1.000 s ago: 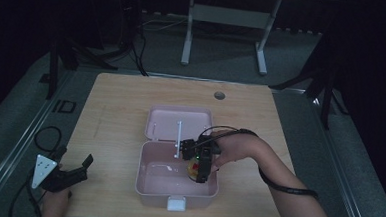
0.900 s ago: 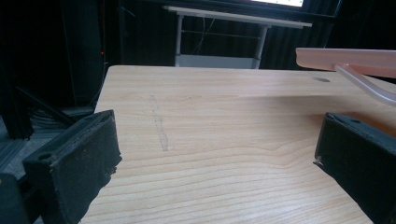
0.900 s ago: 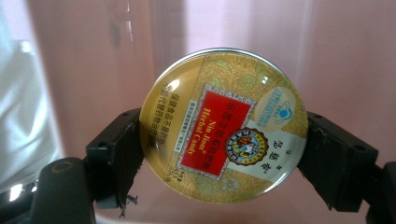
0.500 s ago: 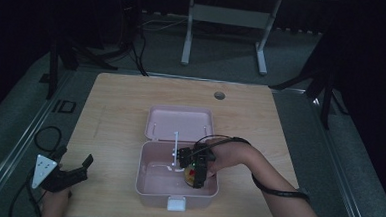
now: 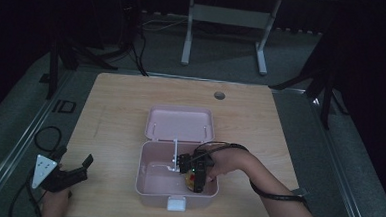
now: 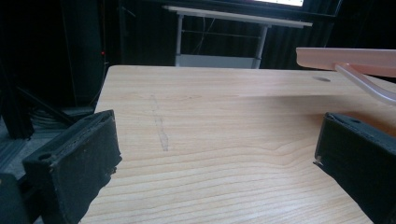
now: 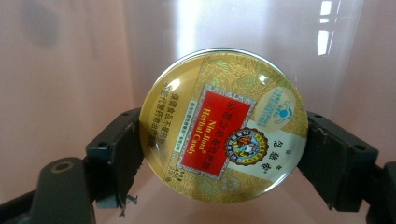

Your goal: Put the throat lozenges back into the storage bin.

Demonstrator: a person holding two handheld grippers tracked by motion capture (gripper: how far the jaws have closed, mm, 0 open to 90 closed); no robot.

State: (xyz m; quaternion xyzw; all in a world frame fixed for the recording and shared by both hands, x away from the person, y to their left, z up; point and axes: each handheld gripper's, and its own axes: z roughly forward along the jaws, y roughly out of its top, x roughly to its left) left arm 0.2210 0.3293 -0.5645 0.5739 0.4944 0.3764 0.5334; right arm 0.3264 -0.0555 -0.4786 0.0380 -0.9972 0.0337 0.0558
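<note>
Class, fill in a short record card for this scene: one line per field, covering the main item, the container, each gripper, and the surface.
Item: round gold candy tin with a red label
Container: pink box, lid open and lying back on the table
Right gripper: jaws shut on the tin's rim, down inside the box
Left gripper: jaws open, nothing between them, at the table's near left corner
Surface: light wooden table

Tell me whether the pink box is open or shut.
Open. The pink box has its lid folded back flat on the table, and the right gripper reaches down inside, holding a round candy tin.
</note>
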